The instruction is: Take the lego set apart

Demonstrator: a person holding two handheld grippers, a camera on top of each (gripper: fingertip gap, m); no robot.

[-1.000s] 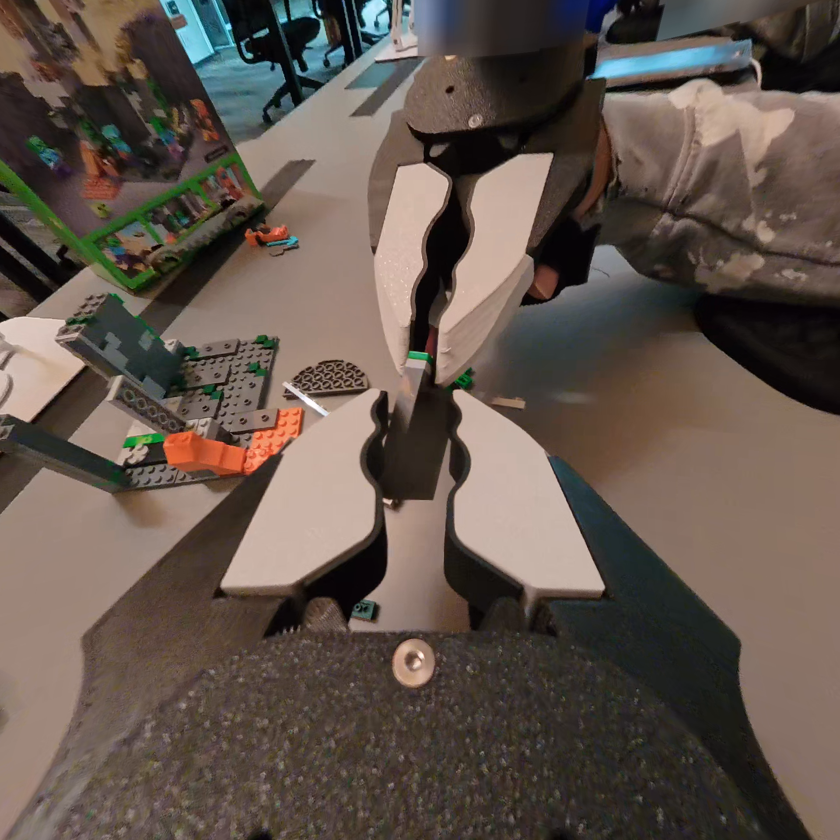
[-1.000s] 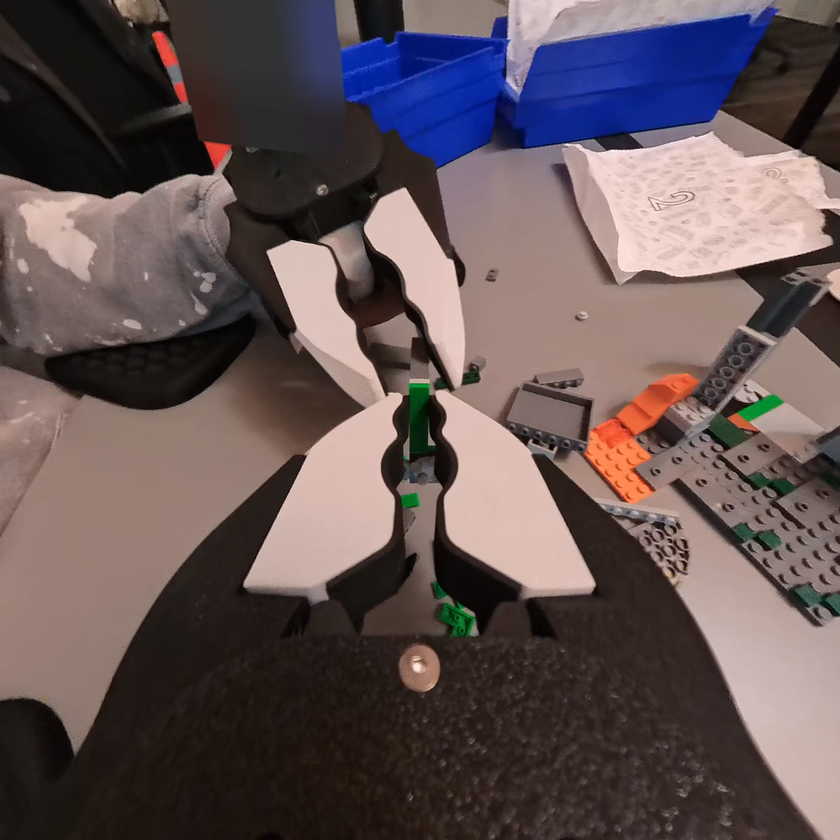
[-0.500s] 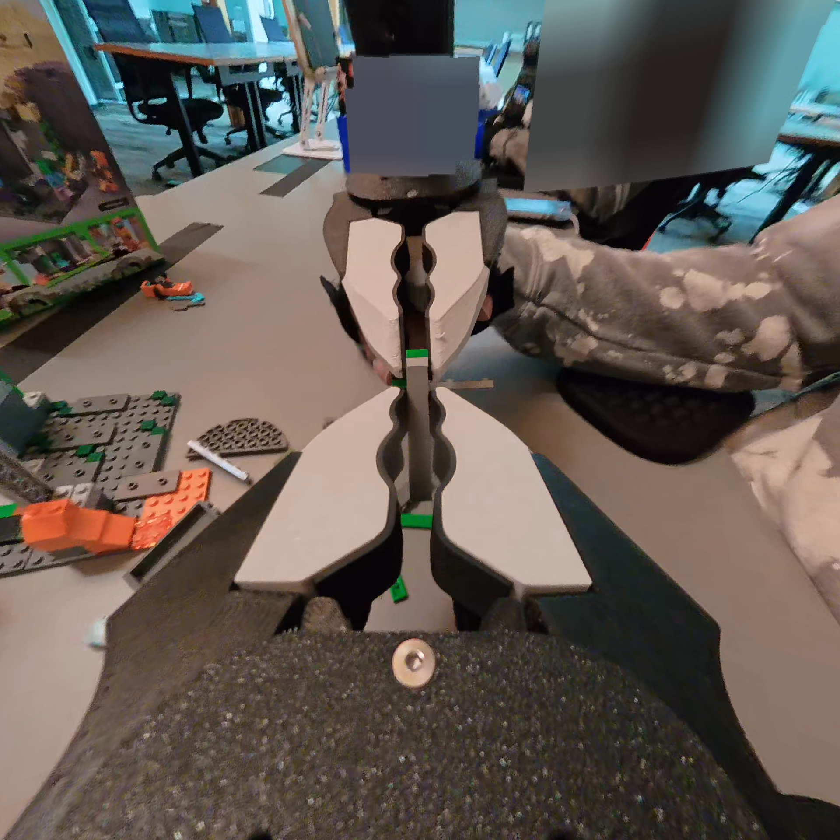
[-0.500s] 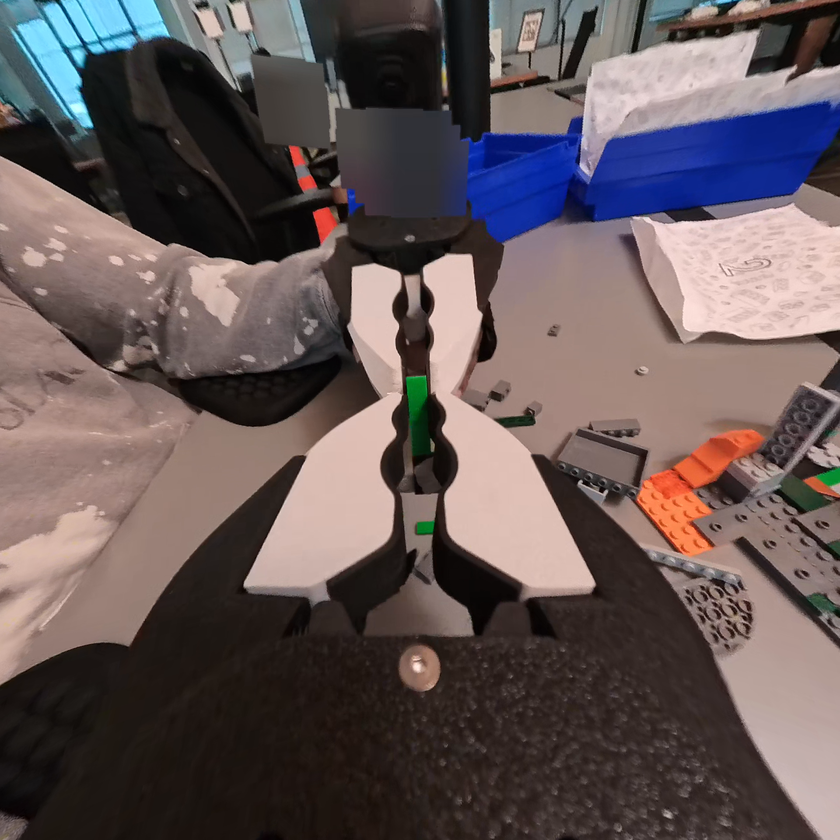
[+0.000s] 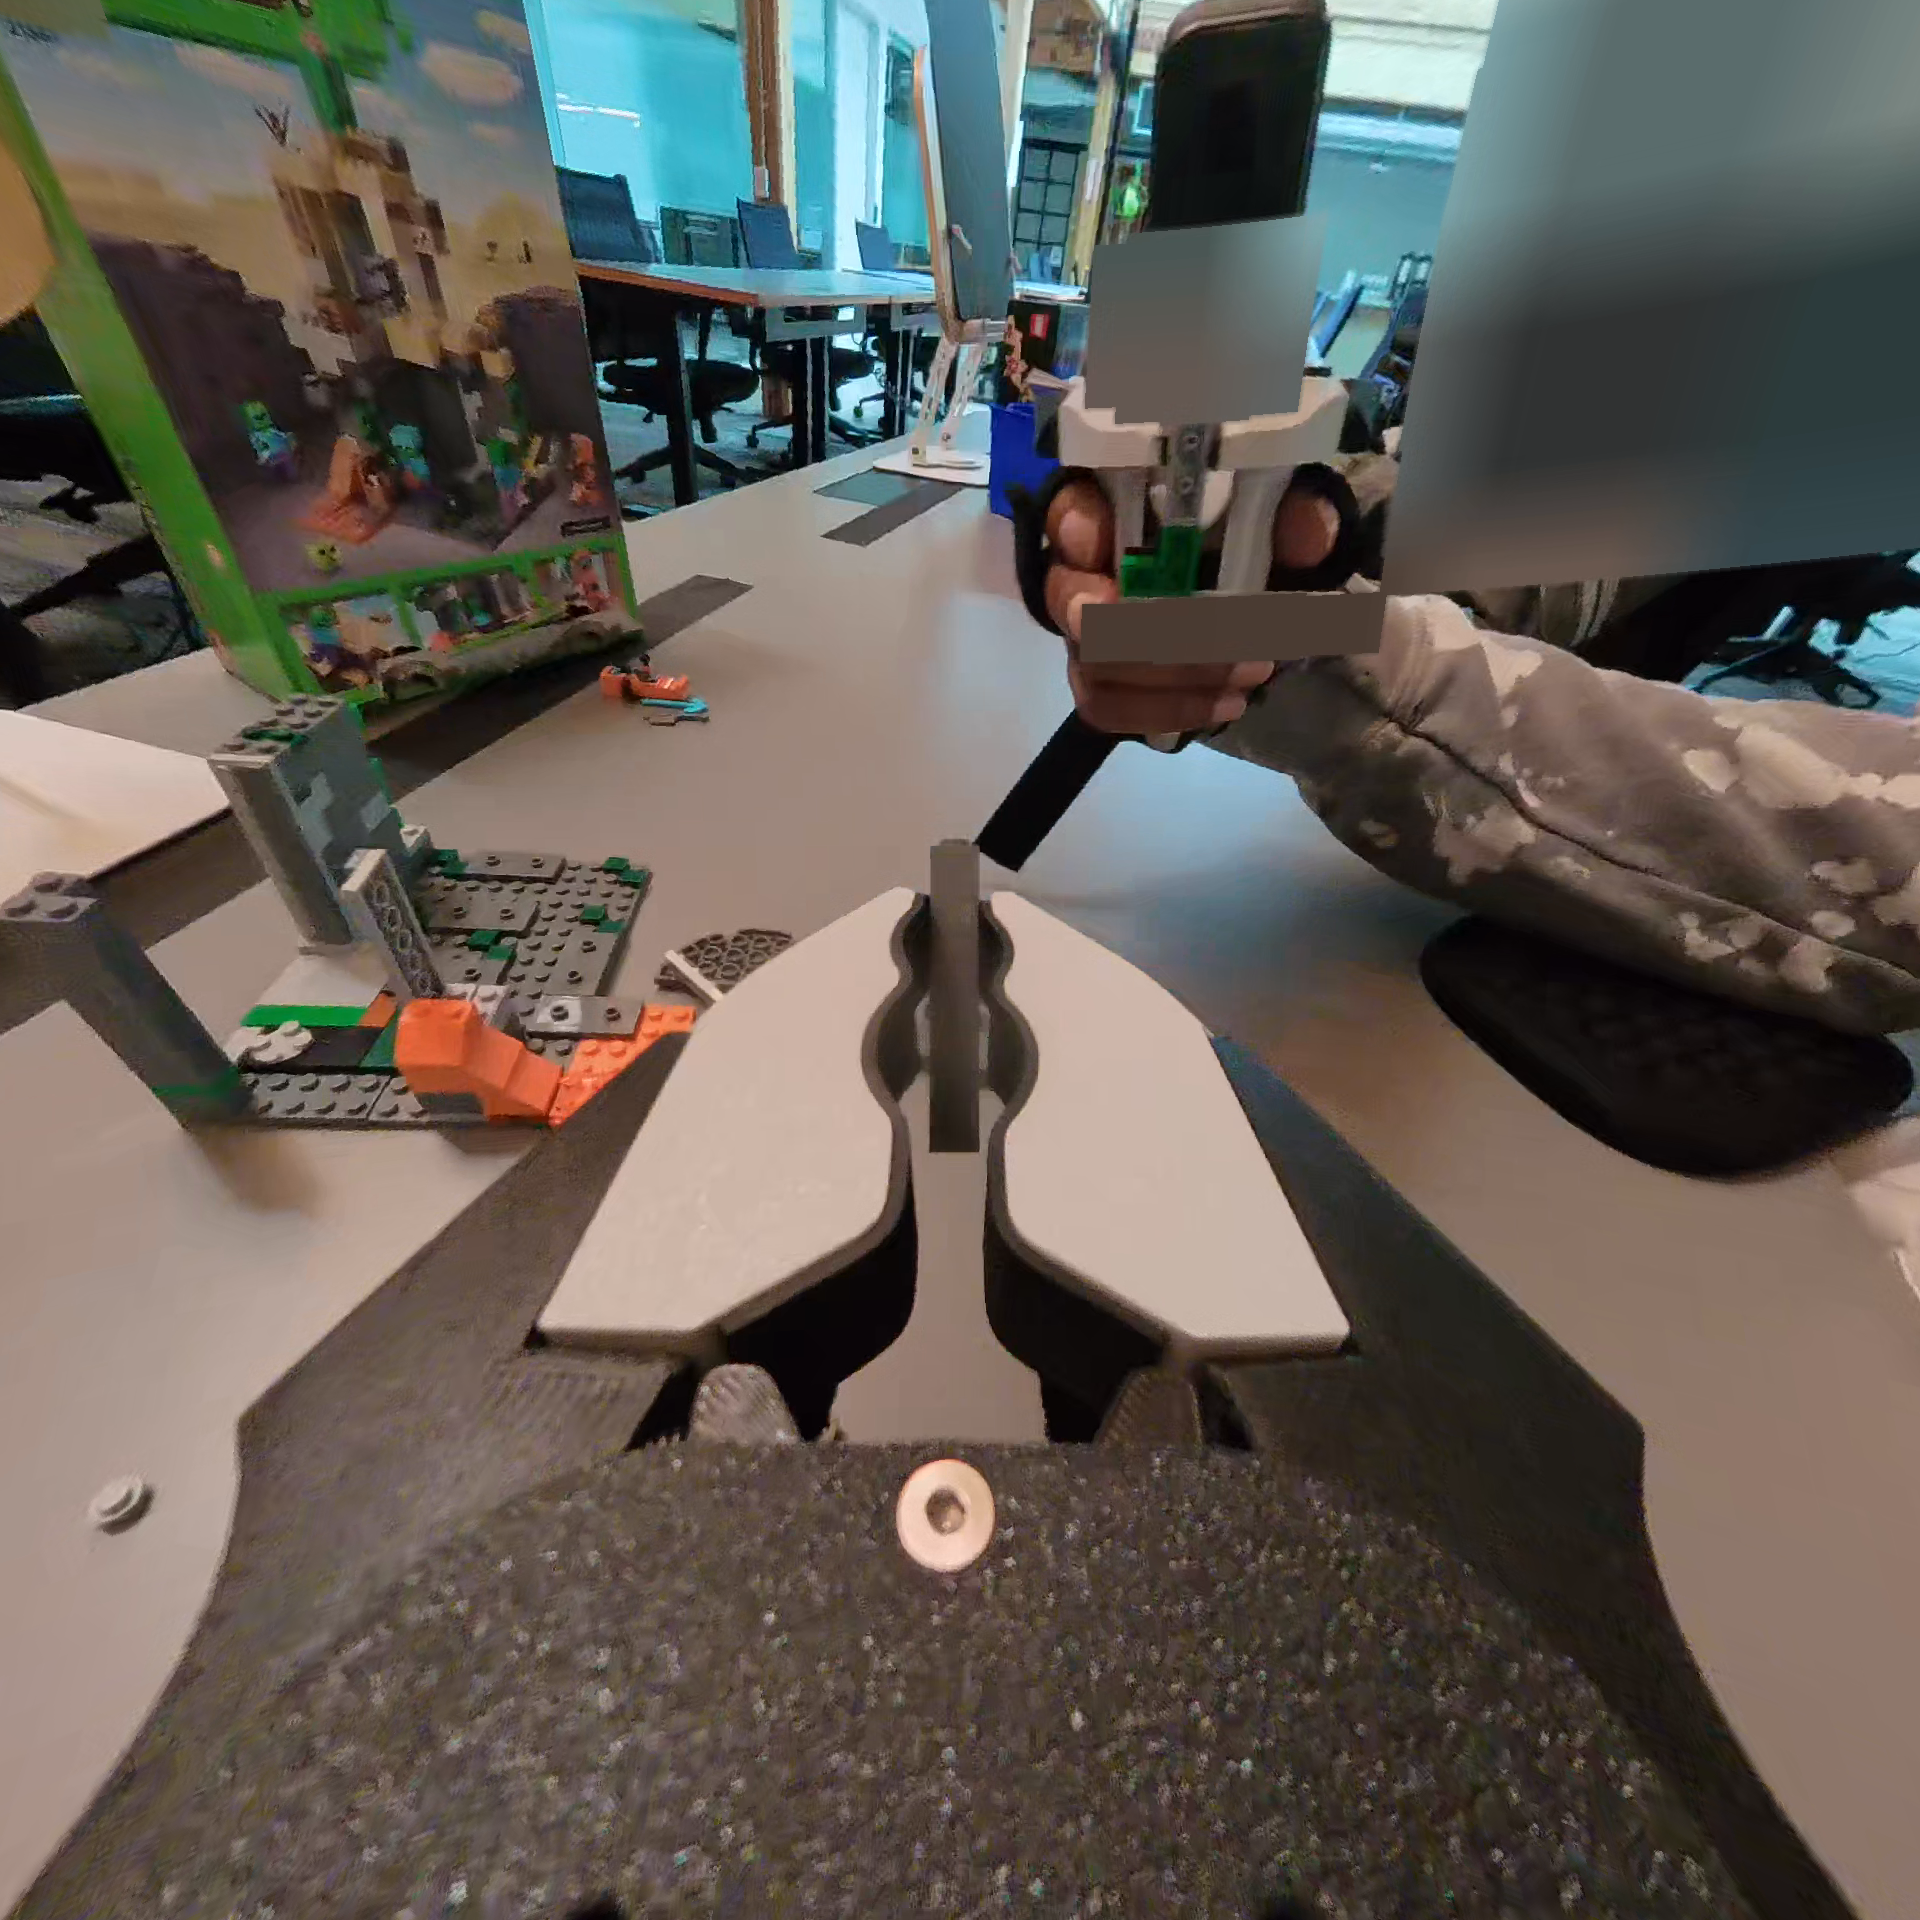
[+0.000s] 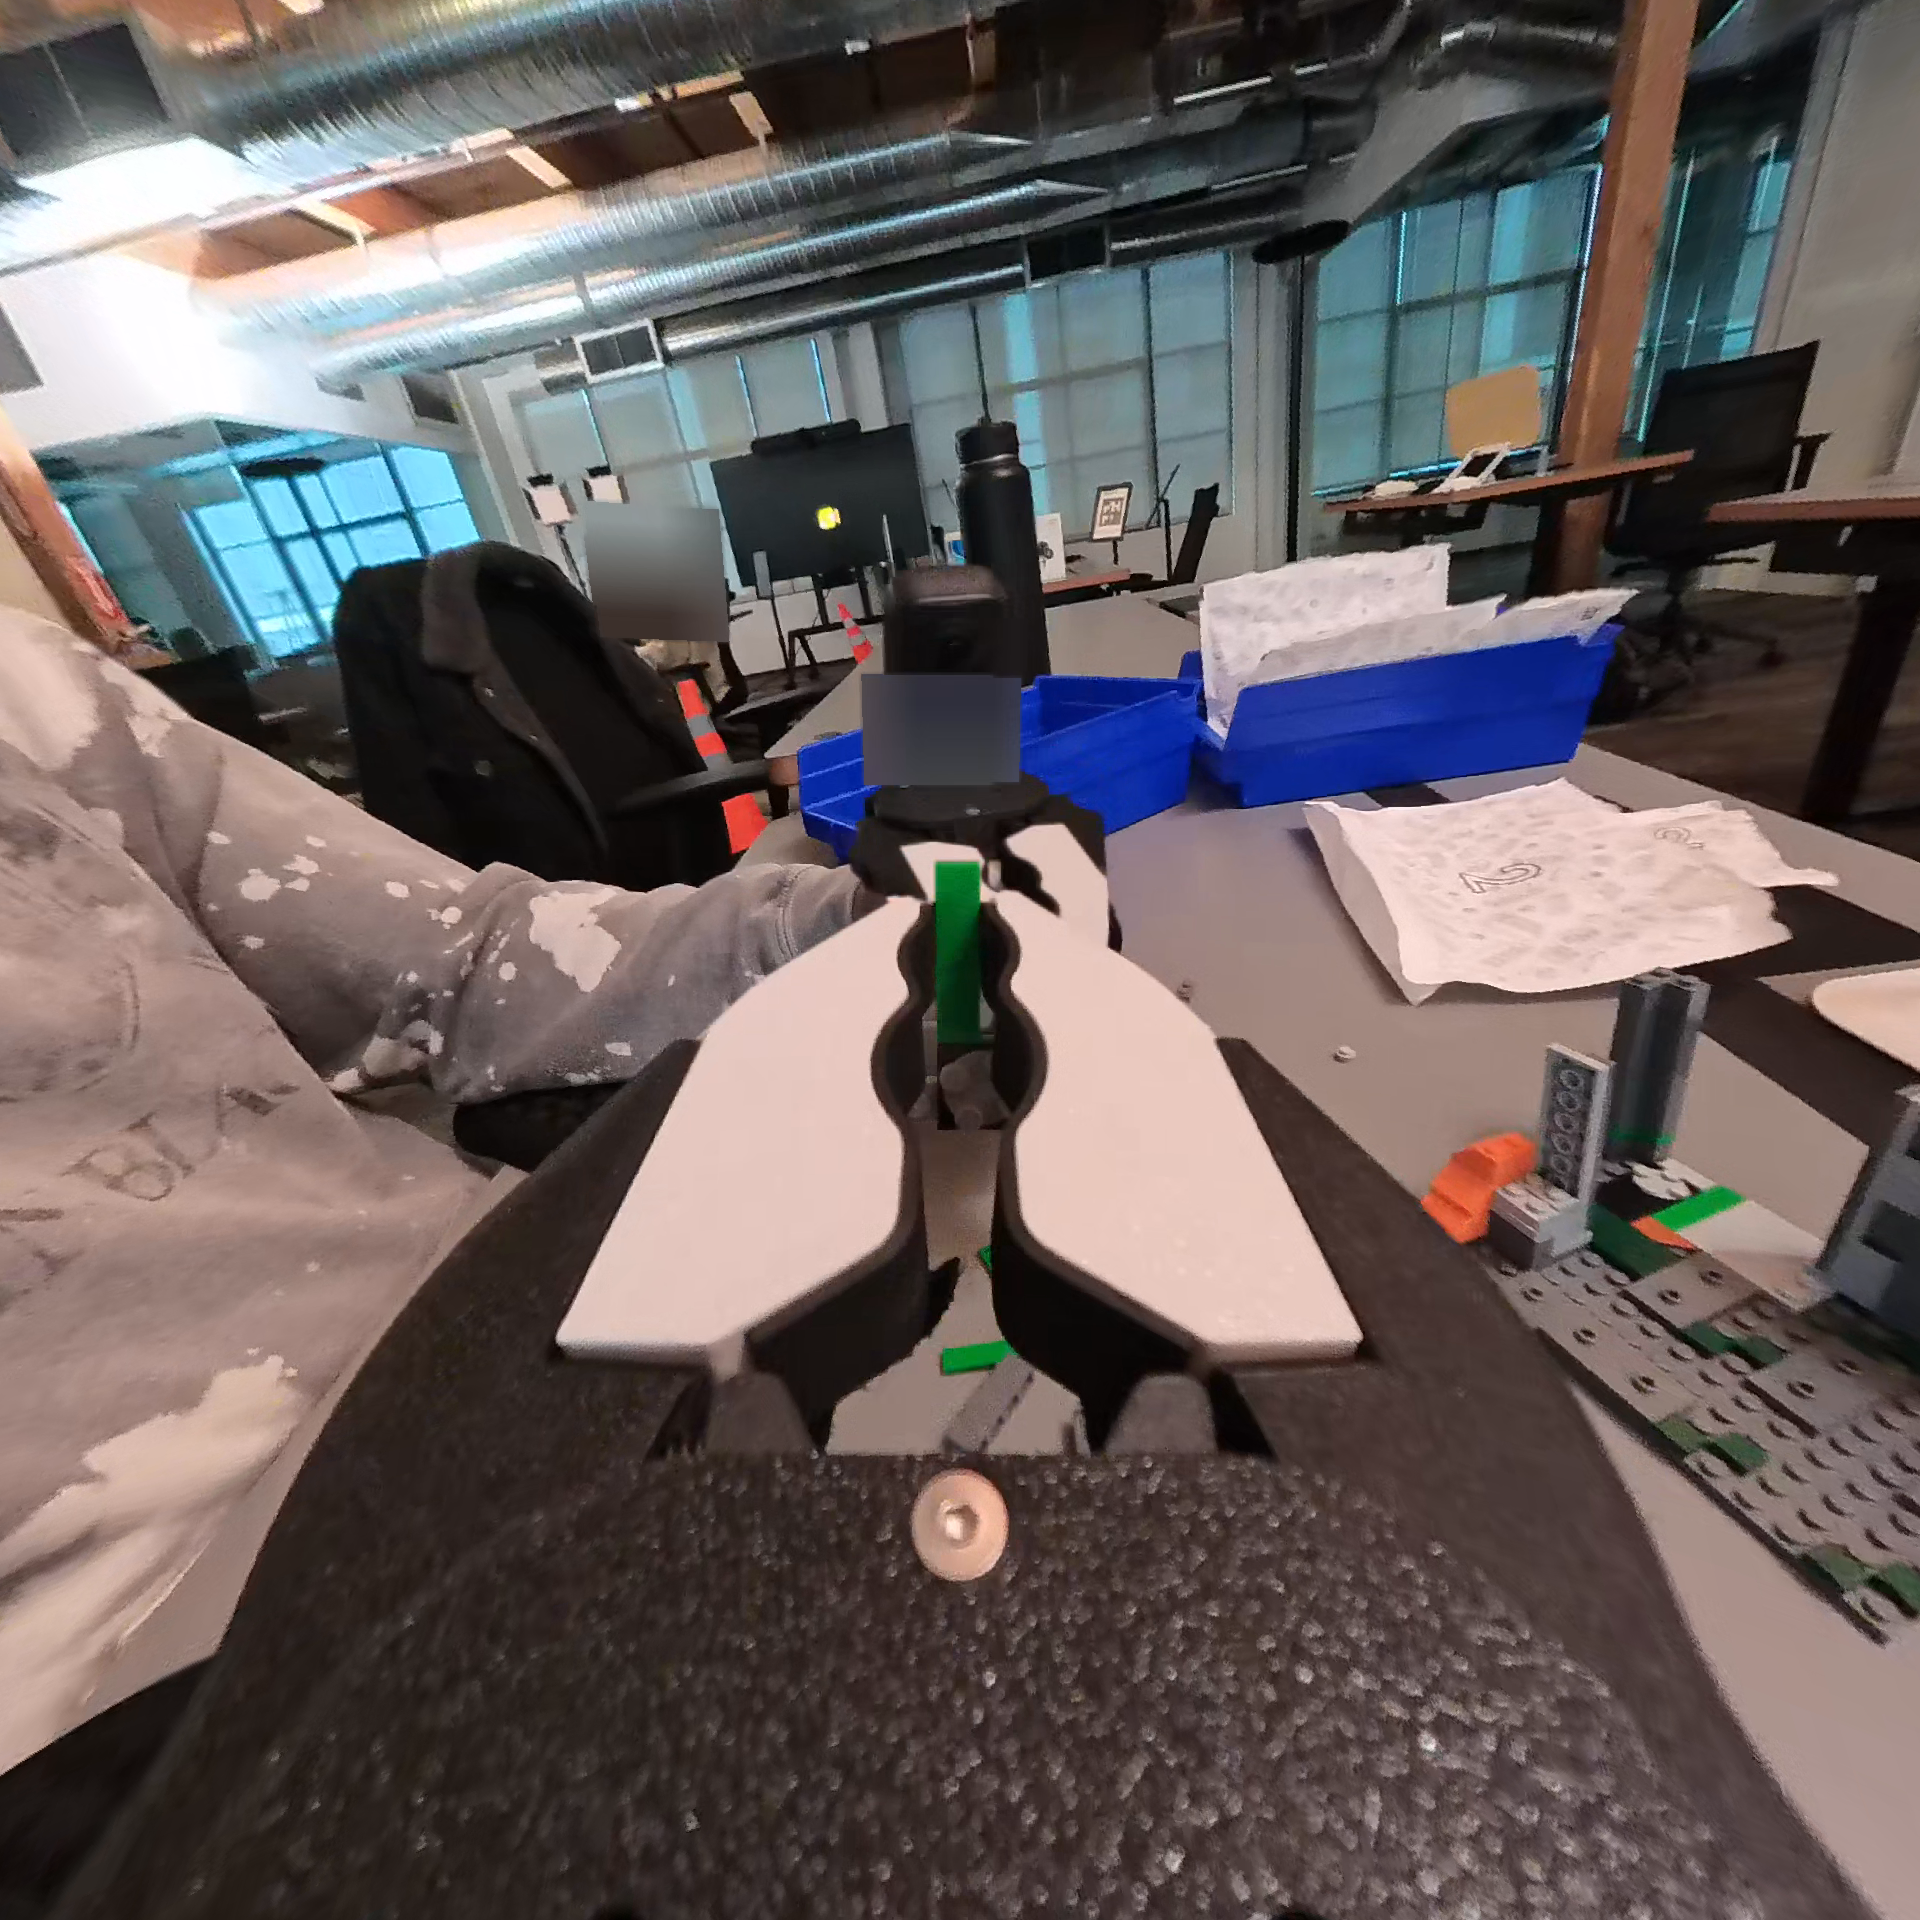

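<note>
Bricks are split between the tools: the left tool (image 5: 954, 914) pinches a grey plate (image 5: 954, 997) edge-up, the right tool (image 6: 958, 914) clamps a green piece (image 6: 956, 951), both raised over bare grey surface (image 5: 883, 748). The half-dismantled build (image 5: 416, 987) crowds the left side, with the set's box (image 5: 332, 364) behind; blue bins (image 6: 1382, 717) and paper bags (image 6: 1538, 894) lie farther off.

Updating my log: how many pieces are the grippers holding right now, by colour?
dark grey piece, in the left gripper: 1
green piece, in the right gripper: 1
Total: 2
</note>
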